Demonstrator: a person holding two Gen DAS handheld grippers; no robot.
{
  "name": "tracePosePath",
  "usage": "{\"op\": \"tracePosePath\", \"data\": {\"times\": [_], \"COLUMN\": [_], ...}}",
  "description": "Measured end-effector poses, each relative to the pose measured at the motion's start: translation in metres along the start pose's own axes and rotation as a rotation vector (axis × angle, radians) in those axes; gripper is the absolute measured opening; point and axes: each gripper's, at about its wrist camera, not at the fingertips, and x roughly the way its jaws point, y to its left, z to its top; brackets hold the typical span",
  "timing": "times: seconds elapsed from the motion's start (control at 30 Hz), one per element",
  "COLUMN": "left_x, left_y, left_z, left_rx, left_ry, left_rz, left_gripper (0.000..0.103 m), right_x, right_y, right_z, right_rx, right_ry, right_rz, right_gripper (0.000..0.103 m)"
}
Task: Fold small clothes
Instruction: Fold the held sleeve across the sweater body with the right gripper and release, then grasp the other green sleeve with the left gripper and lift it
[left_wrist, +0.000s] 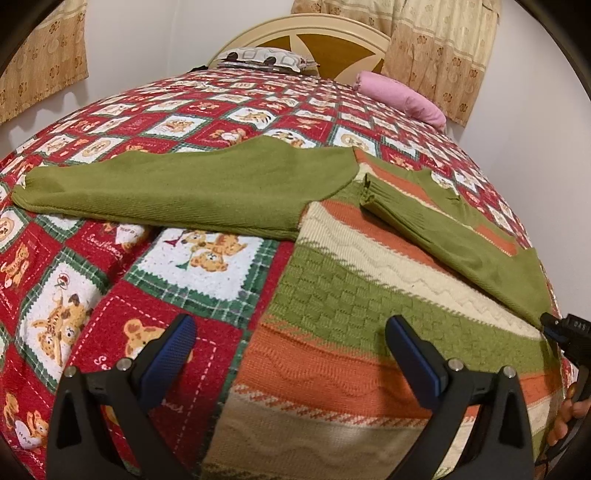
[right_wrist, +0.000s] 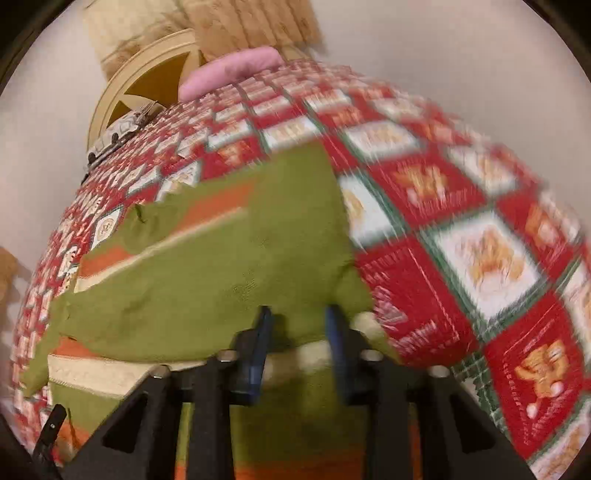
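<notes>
Black jaw frames with blue pads fill the bottom of the left wrist view: the left gripper (left_wrist: 291, 354) hovers with its fingers wide apart and nothing between them, above the hem area of the sweater (left_wrist: 351, 314).

1. Position of the work. The striped knit sweater — green, orange and cream bands — lies flat on the quilt (left_wrist: 110, 288) of the bed. Its left sleeve (left_wrist: 177, 192) is spread out toward 10 o'clock. Its right sleeve (left_wrist: 454, 236) is folded diagonally across the chest, running from 3 o'clock up toward 12 o'clock.

2. Right gripper (right_wrist: 297, 325). In the blurred right wrist view its fingers stand a little apart, with green sleeve fabric lying between and beneath them. Whether the pads are pressing on the fabric cannot be told from the blur.

3. Step in hand, as judged: laying the right sleeve onto the body. To do it well, set the sleeve flat with its cuff inside the body outline, then let go cleanly so that no fabric drags back out.

4. The left sleeve looks like the next fold. Grip near the cuff — not mid-sleeve — and carry it across in one level sweep to mirror the first.

5. A pink pillow (left_wrist: 402, 99) and headboard (left_wrist: 317, 40) sit at 12 o'clock, well apart from the work.
</notes>
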Motion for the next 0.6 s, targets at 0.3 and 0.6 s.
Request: {"op": "tracePosePath", "data": {"times": [0.3, 0.6], "left_x": [-0.008, -0.054], "left_y": [0.008, 0.166], "left_z": [0.001, 0.034], "left_rx": [0.046, -0.339], "left_ry": [0.024, -0.144], "left_rz": [-0.063, 0.204], "left_gripper": [0.103, 0.103], "right_x": [-0.053, -0.111], "right_y": [0.058, 0.099], "right_z": [-0.032, -0.079], "right_rx": [-0.113, -0.288], "right_ry": [-0.080, -0.208], "right_rz": [0.070, 0.122], "right_gripper": [0.034, 0.066]}}
